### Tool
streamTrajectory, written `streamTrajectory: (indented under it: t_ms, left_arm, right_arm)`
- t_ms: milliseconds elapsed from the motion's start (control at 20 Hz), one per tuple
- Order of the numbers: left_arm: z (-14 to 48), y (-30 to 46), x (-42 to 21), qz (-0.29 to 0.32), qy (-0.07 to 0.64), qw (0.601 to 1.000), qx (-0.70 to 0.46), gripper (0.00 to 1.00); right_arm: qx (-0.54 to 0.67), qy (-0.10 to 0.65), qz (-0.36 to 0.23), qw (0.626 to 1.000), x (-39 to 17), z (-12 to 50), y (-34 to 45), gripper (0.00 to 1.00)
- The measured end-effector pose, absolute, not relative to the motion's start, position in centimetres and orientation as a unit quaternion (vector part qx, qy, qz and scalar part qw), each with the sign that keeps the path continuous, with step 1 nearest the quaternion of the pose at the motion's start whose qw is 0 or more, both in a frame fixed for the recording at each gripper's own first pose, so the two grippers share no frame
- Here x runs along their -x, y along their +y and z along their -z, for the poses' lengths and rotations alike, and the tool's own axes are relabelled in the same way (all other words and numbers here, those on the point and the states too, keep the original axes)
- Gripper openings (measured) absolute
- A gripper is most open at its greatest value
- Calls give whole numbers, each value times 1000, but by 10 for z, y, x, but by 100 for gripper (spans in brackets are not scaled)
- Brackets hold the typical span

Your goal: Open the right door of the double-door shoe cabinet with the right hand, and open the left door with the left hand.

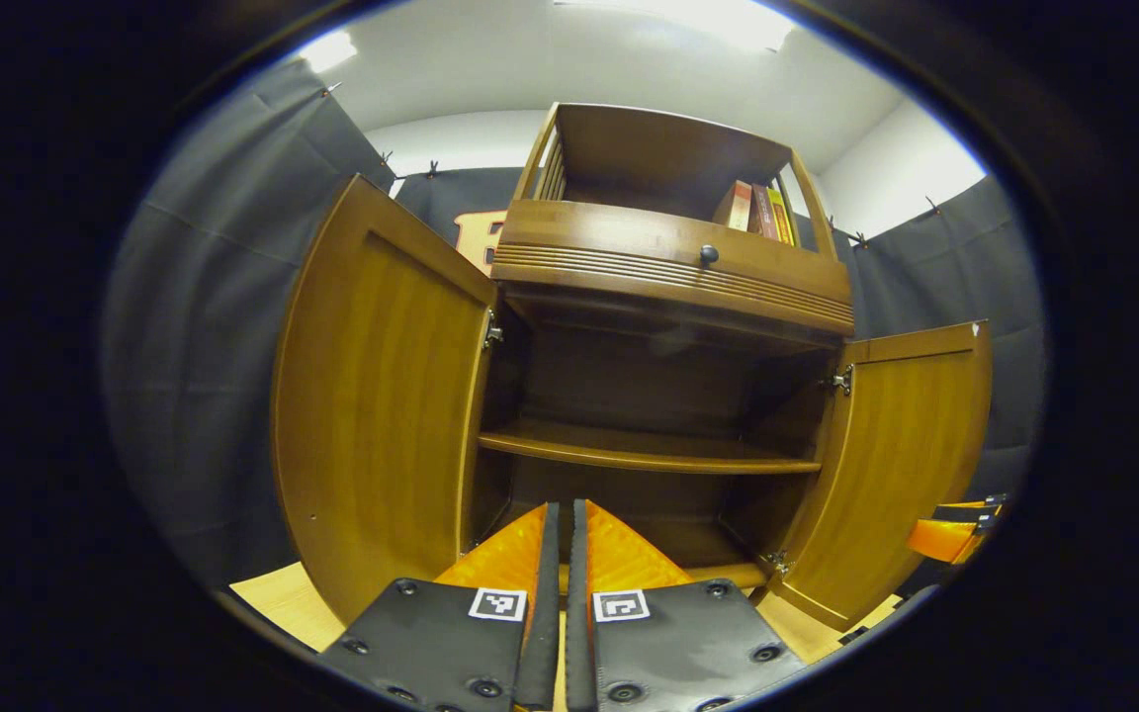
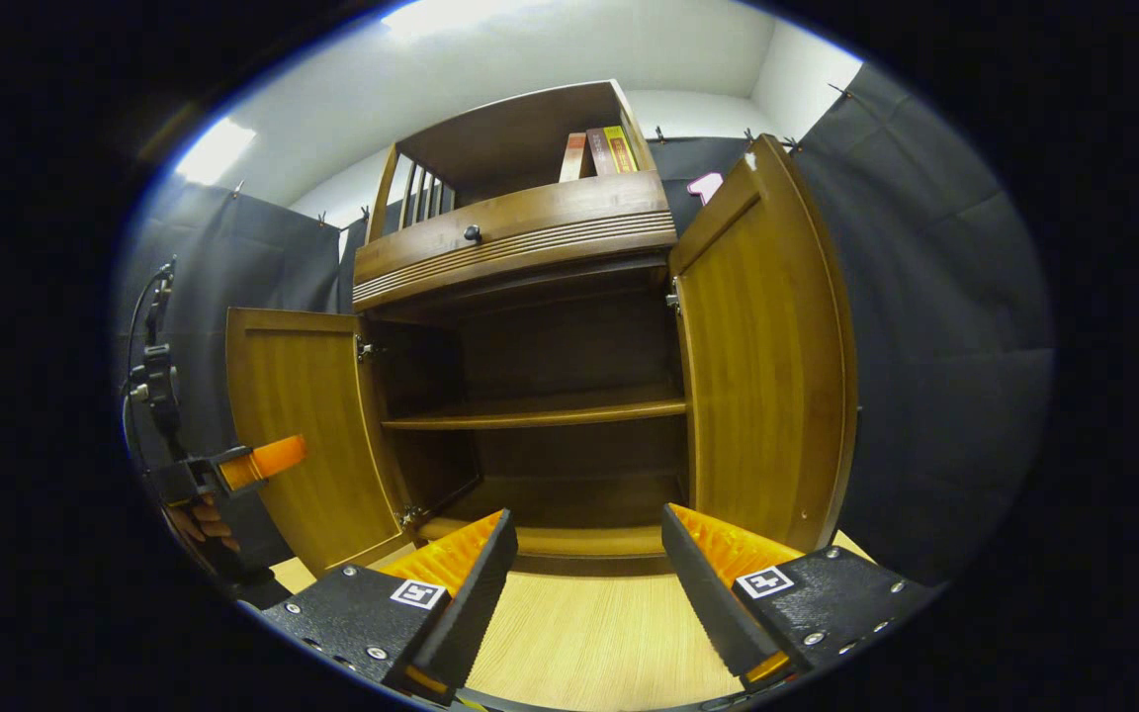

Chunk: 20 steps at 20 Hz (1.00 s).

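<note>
In the left gripper view, the brown wooden double-door shoe cabinet stands straight ahead with both doors swung wide. Its left door hangs open at the left of the view, near the left claw; its right door stands open at the far right. That claw's two fingers lie pressed almost together with only a thin slit between them, and they hold nothing. They point into the lower compartment beneath the bare wooden middle shelf. Above the opening runs a ribbed drawer front with a small dark round knob, and a few books stand in the open top compartment. At the right edge, beyond the right door, part of the other claw shows.

In the right gripper view, the right claw is spread wide and empty, aimed at the cabinet's base over the pale wood floor. The right door rises upright just beyond its right-hand finger, apart from it; the left door lies across the opening, and there the other claw is seen in a person's hand.

Each door lies on the side of its own claw, long axis vertical, hinges inward. Judging by how they stand, both openings look done, and what remains is likely only drawing the claws back clear.
</note>
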State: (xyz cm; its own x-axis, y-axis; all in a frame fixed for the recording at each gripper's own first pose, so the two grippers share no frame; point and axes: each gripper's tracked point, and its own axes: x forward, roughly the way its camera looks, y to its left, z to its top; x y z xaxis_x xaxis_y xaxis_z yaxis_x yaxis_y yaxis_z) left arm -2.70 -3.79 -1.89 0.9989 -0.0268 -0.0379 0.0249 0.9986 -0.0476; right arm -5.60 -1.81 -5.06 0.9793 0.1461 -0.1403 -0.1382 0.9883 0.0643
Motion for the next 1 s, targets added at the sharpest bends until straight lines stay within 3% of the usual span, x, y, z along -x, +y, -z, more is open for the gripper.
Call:
streamTrajectory:
  t_ms: [150, 450, 600, 1000]
  left_arm:
    - [23, -47, 28, 15, 7, 1000, -20, 27]
    - [18, -58, 30, 26, -10, 999, -32, 90]
    - [16, -57, 30, 29, -12, 999, -32, 100]
    - [17, -53, 30, 28, -7, 998, -47, 99]
  right_arm:
    - [-22, 77, -61, 995, 57, 54, -28, 91]
    - [-31, 80, -53, 995, 57, 59, -35, 91]
    - [-28, 77, -53, 995, 55, 60, -34, 92]
    - [-31, 79, -65, 994, 47, 66, -20, 92]
